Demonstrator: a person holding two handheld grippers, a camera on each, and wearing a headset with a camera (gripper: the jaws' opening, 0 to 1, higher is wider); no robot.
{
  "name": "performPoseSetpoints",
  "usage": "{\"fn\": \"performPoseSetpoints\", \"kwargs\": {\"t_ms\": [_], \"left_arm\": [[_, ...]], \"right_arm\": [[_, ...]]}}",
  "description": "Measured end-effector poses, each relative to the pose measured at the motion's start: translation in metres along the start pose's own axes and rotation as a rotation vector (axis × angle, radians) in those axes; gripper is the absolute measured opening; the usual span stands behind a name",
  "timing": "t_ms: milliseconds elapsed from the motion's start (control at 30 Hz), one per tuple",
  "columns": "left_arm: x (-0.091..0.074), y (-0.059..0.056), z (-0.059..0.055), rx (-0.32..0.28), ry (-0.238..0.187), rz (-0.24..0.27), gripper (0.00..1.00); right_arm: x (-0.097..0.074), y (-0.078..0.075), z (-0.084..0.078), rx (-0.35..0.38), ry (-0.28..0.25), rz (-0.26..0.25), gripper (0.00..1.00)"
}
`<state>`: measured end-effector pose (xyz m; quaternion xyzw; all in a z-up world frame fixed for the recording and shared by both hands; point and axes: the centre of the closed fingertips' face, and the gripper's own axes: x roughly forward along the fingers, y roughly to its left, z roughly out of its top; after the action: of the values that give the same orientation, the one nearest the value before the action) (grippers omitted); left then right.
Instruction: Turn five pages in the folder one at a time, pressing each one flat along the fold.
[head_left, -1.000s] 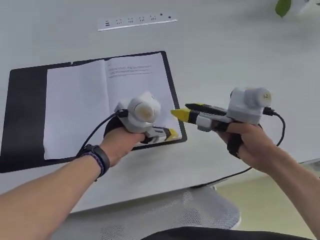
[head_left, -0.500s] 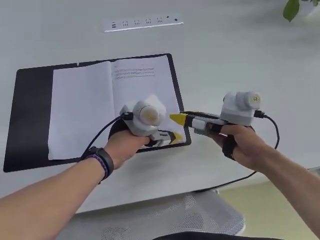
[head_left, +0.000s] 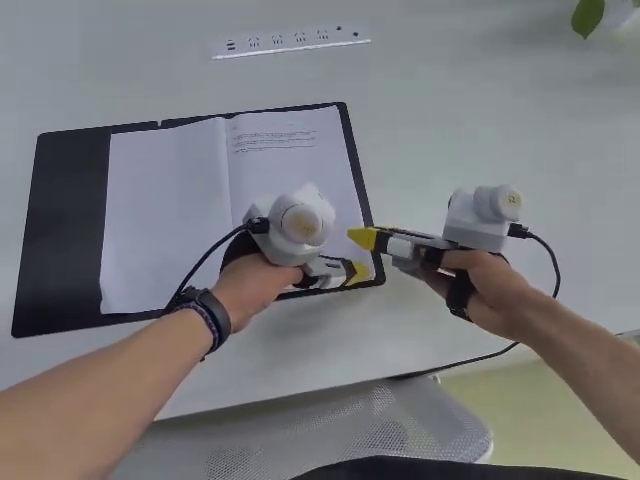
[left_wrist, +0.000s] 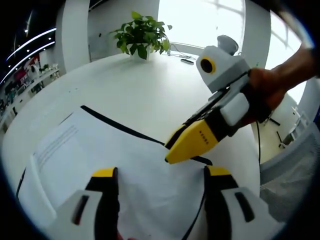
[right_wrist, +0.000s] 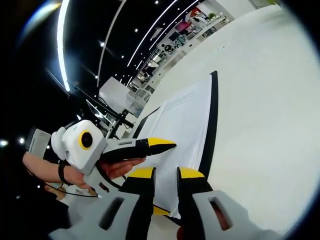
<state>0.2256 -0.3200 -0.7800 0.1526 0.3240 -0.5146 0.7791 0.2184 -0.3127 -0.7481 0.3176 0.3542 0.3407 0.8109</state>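
Black folder (head_left: 70, 230) open flat on white table (head_left: 480, 120), near front edge. Blank left page (head_left: 165, 220); right page (head_left: 290, 170) with a few printed lines at top. Left gripper (head_left: 350, 271) low over bottom right corner of right page, jaws spread wide, nothing between them, page corner directly beneath in left gripper view. Right gripper (head_left: 362, 238) just beside folder's right edge, tip aimed at same corner, jaws drawn together on nothing. Cannot tell whether either tip is touching paper.

Judged step: lifting corner of right page for a turn. Count of pages already turned not readable from here.

Possible failures:
- Picking up two sheets at once, from pinching too deep into stack at corner; one-at-a-time rule broken.
- Creasing or tearing corner, from clamping hard and pulling up instead of across toward fold.
- Grippers colliding, both tips crowded at one corner with little room between.
- Folder sliding on smooth table, even off front edge, from sideways drag with nothing pinning cover.
- Page springing back if released before pressing along fold; likely with stiff paper, so press first, release after.
- Right tip scraping under cover rather than under sheet, lifting whole folder half.
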Motion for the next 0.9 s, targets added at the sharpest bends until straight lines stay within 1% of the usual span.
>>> {"fn": "performPoseSetpoints", "kwargs": {"t_ms": [233, 433, 500, 667, 900], "left_arm": [[-0.003, -0.003, 0.002, -0.009, -0.004, -0.012, 0.72], [-0.006, -0.005, 0.005, -0.010, -0.009, -0.013, 0.72], [-0.009, -0.006, 0.007, -0.009, -0.013, -0.011, 0.73], [-0.015, -0.003, 0.012, -0.020, -0.031, 0.000, 0.74], [-0.026, 0.003, 0.018, -0.027, -0.054, 0.019, 0.73]], "right_arm": [[-0.002, -0.001, -0.002, 0.044, -0.008, 0.006, 0.04], [-0.002, 0.002, -0.003, 0.055, -0.008, 0.013, 0.00], [-0.002, 0.003, -0.002, 0.061, -0.011, 0.017, 0.00], [-0.002, 0.004, 0.000, 0.094, -0.021, 0.017, 0.00], [-0.002, 0.009, 0.002, 0.109, -0.031, 0.024, 0.00]]}}
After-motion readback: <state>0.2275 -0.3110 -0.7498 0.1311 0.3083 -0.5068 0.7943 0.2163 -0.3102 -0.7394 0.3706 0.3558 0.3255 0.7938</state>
